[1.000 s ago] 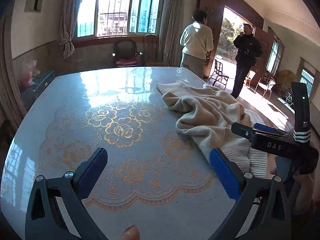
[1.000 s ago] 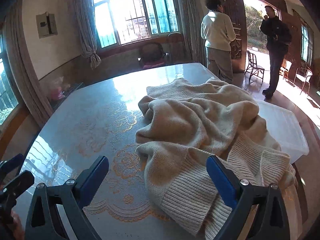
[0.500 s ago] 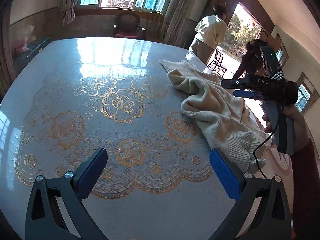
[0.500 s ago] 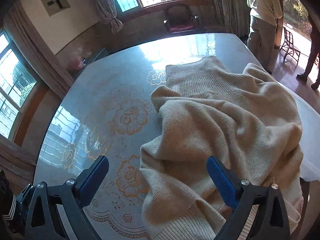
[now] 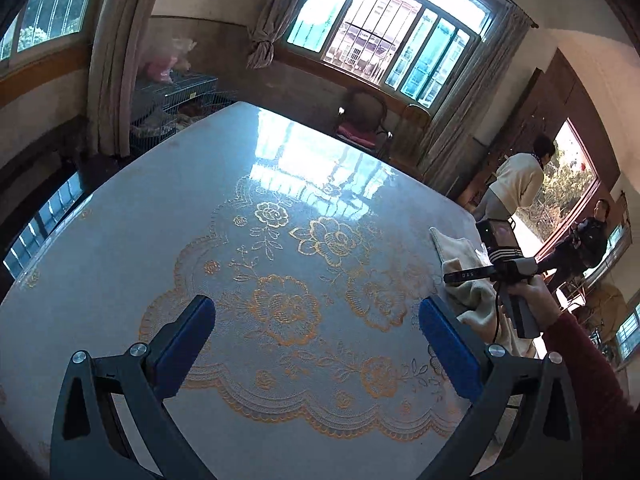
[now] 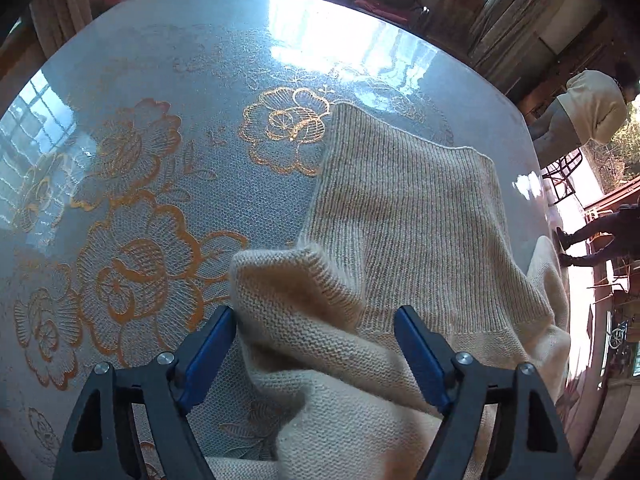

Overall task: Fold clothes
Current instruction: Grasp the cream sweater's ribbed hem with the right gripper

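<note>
A cream knitted sweater (image 6: pixel 400 208) lies rumpled on the right part of the table (image 6: pixel 120 80), with its ribbed hem spread flat toward the far edge. My right gripper (image 6: pixel 316 336) points steeply down at it. Its jaws are closing around a raised fold of the knit, and the left pad is at the fold's edge while the right pad stands a little off it. In the left wrist view only a strip of the sweater (image 5: pixel 472 304) shows at the right, beside the hand (image 5: pixel 532 300) that holds the right gripper. My left gripper (image 5: pixel 316 332) is open over the gold flower pattern, with nothing between its fingers.
The table (image 5: pixel 160 220) is glossy, with a gold lace pattern. Two people (image 5: pixel 516 184) stand by the open doorway at the right. Chairs (image 5: pixel 364 124) stand past the far edge under the window. A wire cage (image 5: pixel 176 96) is at the back left.
My right gripper came down and tipped toward the sweater, and its jaws narrowed around a fold. My left gripper swung left, so the sweater slid to the right edge of its view.
</note>
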{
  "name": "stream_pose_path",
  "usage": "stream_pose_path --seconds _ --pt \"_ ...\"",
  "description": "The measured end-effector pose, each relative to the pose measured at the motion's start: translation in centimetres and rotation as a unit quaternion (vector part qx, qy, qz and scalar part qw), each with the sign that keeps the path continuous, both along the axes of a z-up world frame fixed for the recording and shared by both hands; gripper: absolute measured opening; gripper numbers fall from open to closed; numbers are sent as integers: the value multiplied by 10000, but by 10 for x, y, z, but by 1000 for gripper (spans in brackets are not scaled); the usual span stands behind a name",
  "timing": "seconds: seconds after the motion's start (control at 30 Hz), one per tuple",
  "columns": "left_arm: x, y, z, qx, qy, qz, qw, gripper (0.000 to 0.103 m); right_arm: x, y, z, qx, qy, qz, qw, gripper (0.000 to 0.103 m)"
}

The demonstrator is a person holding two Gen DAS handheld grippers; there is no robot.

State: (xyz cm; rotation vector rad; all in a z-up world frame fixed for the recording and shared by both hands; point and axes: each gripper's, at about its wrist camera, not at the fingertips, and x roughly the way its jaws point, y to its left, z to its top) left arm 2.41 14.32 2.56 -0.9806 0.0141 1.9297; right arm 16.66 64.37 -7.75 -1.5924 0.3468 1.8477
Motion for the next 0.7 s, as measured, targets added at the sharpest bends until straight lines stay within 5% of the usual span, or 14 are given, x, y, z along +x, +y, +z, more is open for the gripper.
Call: stream_pose_path --seconds 0.13,0.27,0.3,0.43,0.57,0.63,0.7 --pt "3 16 -7 -384 316 69 9987 103 15 10 -4 -465 346 -9 9983 72" --pt "10 36 -14 -502 111 -350 9981 103 32 14 4 -625 979 -347 9926 46" --pt "13 43 -16 -506 19 -492 9975 103 35 13 7 -853 1344 -401 9864 34" --pt "26 66 -24 -401 -416 -1132 9919 103 39 3 14 -1499 2280 -403 9612 20" --pt "33 81 -37 -379 -994 -1467 9835 103 55 -5 52 -1915 3499 -377 9162 15" --pt "36 83 -36 -328 -1040 -1545 9820 103 67 -6 78 -2262 4120 -260 8823 16" --pt "38 85 -38 -275 -1227 -1603 9790 103 80 -9 104 -2551 4571 -176 8519 26"
